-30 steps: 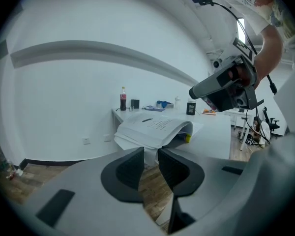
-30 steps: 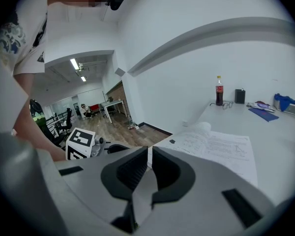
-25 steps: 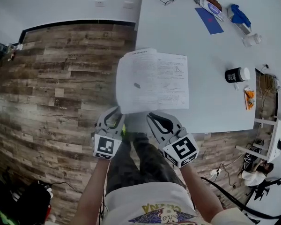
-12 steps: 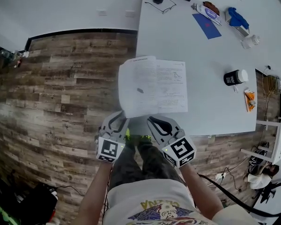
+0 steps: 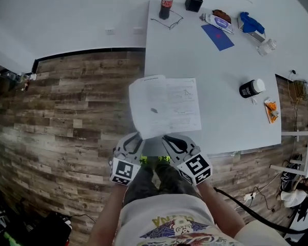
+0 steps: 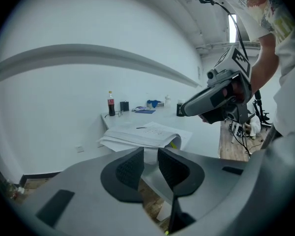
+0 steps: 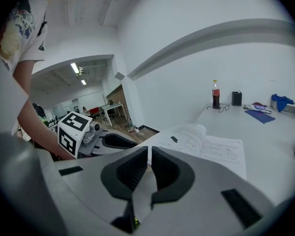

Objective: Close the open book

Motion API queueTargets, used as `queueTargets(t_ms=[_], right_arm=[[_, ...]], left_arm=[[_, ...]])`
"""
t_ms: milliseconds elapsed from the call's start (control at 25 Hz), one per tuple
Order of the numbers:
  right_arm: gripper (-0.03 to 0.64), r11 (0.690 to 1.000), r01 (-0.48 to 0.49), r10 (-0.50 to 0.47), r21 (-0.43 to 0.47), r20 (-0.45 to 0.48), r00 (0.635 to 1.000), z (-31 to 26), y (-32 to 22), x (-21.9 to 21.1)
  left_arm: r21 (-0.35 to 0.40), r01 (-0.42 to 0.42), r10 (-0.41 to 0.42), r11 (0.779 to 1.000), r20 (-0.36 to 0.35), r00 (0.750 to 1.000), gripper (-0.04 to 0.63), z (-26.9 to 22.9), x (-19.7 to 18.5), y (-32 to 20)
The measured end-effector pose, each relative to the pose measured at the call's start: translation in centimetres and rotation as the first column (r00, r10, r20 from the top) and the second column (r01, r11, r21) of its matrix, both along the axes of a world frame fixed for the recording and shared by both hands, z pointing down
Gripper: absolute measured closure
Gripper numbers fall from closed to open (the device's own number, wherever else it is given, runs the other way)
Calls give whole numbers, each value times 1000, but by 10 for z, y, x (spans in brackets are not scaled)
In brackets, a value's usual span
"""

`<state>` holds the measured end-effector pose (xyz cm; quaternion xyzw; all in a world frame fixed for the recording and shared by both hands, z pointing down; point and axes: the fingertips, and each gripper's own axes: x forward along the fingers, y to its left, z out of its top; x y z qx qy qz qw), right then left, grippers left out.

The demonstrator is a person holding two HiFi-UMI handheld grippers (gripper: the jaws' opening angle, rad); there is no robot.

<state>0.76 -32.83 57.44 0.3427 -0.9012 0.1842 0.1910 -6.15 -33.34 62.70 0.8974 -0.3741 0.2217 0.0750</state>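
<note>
The open book (image 5: 164, 105) lies flat with printed pages up on the white table (image 5: 231, 122); its left page hangs past the table's left edge. Both grippers hover side by side just short of the book's near edge, not touching it. The left gripper (image 5: 135, 138) is below the left page, the right gripper (image 5: 167, 139) below the spine. In the left gripper view the book (image 6: 142, 134) lies ahead of the left gripper (image 6: 150, 163), whose jaws leave only a thin slit. The right gripper (image 7: 149, 168) is shut on nothing, the book (image 7: 201, 141) ahead.
At the table's far end stand a cola bottle (image 5: 166, 3), a black cup (image 5: 193, 2), glasses (image 5: 167, 20), a blue notebook (image 5: 217, 37) and a blue cloth (image 5: 250, 22). A black jar (image 5: 251, 88) sits right of the book. Wood floor (image 5: 66, 101) lies to the left.
The head camera has pulled back, so more of the table's far end shows. Both grippers keep their place at the book's near edge; the book lies as before.
</note>
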Motion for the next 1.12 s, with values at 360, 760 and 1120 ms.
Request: queueTargets(t_ms=[360,760,1120], right_arm=[[592,1000,1,-1,10,-5,1000,-11,-6,20],[592,1000,-5,5,10,4,1000,-19,-2,43],[592,999,-37,36,18,8,999,-25,-9,80]], left_arm=[[-16,-64,65,998,34,997,512,-17,27,-1],[0,-150,149,989,64,987,512,-33,67,-9],[2,-272,271,962,77,960,511,-42,128,-14]])
